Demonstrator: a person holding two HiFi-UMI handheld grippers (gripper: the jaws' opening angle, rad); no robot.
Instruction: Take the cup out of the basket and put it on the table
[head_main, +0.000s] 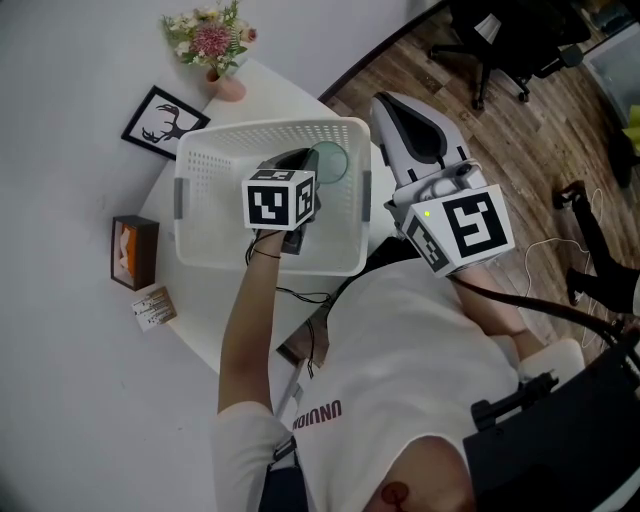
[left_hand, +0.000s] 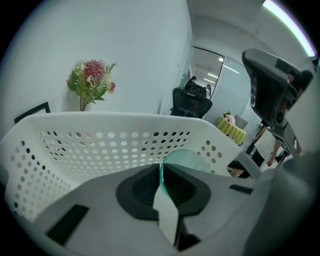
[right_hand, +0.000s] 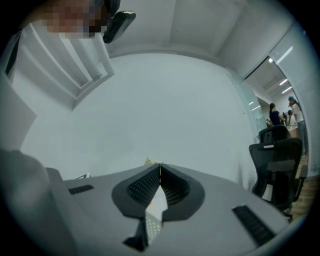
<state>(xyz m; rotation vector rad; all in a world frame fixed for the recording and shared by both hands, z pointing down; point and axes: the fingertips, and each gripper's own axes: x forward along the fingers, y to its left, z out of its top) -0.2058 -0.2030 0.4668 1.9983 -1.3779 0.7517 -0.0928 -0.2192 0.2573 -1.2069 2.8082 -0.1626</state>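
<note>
White short-sleeved T-shirt (head_main: 400, 340), dark lettering (head_main: 318, 414) on chest. Black band (head_main: 262, 255) at left wrist. Both grey: left gripper (head_main: 303, 160), right gripper (head_main: 388, 108), black-and-white marker cubes (head_main: 280, 200).

Your head view looks steeply down from above onto the white basket (head_main: 215, 150) and table (head_main: 200, 315). Your left gripper view sits close and low over that same basket, facing its far wall and the flowers (left_hand: 91, 75), which both views share. Your right gripper view faces level at a bare wall (right_hand: 165, 110).
</note>
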